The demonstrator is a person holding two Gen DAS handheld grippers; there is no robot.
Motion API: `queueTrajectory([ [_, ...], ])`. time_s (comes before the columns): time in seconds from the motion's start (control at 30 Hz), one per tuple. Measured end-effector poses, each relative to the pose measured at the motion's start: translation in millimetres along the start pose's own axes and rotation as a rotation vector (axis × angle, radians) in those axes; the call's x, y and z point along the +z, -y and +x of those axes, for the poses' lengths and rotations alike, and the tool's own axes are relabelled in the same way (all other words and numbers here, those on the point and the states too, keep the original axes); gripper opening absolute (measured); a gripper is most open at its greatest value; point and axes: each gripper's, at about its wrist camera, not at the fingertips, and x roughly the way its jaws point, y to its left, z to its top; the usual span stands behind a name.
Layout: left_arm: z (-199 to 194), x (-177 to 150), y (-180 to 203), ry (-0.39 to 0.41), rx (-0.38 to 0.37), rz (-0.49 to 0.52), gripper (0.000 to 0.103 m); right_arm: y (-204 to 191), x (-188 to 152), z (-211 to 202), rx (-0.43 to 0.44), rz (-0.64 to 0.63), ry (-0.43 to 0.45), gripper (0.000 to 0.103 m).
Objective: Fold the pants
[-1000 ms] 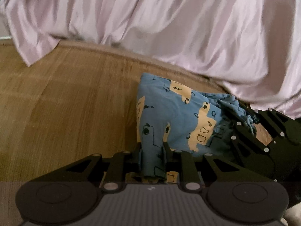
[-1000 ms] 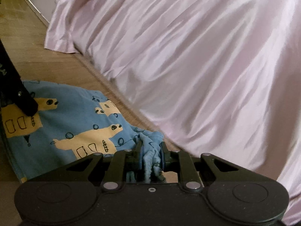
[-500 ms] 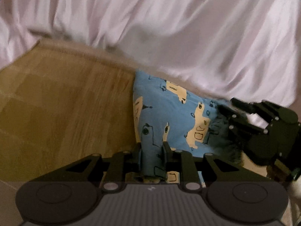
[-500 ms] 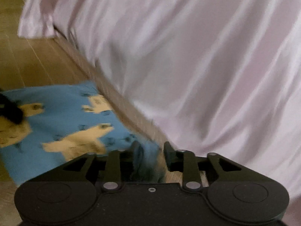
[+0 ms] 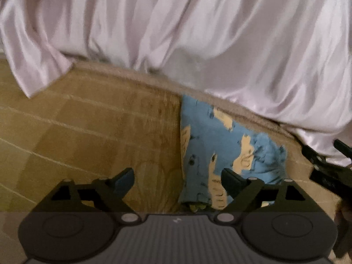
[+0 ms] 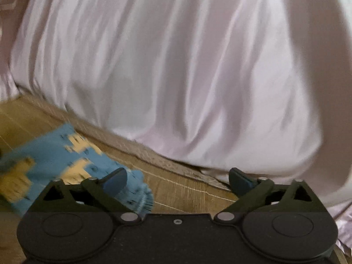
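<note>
The blue pants [image 5: 222,154] with a yellow print lie folded into a small bundle on the woven mat [image 5: 99,132], close to the draped pink sheet. My left gripper [image 5: 177,177] stands open just in front of the bundle's near edge, nothing between its fingers. In the right wrist view the pants [image 6: 66,160] lie at the lower left, blurred, with the ruffled edge beside the left finger. My right gripper [image 6: 177,178] is open over bare mat, to the right of the bundle. The right gripper's black body [image 5: 330,169] shows at the right edge of the left wrist view.
A pink satin sheet [image 5: 198,33] hangs down across the whole back, its hem meeting the mat's far edge [image 6: 167,160]. The mat stretches to the left of the pants. Part of a hand shows at the far right of the left wrist view.
Both grippers opened and let go of the pants, which now rest on the mat. Both pulled back a little; the right one swung off to the right.
</note>
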Motion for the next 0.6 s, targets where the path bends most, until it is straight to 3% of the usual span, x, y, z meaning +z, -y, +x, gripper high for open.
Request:
queueTrajectory([
  [0.1,-33,3,13,0.079,0.021,0.057,0.102,-3,14,-43,0.018,0.064,0.025,0.102],
  [0.2,-68,3,24,0.152,0.031,0.114,0.103,-7,29,-87,0.036,0.119,0.061,0.102],
  [0.43,-131,-4,35,0.246,0.046,0.169,0.103,-14,49,-162,0.025,0.189,0.109,0.102],
  [0.6,-165,-12,37,0.284,0.050,0.202,0.103,-15,50,-190,0.006,0.244,0.117,0.102],
])
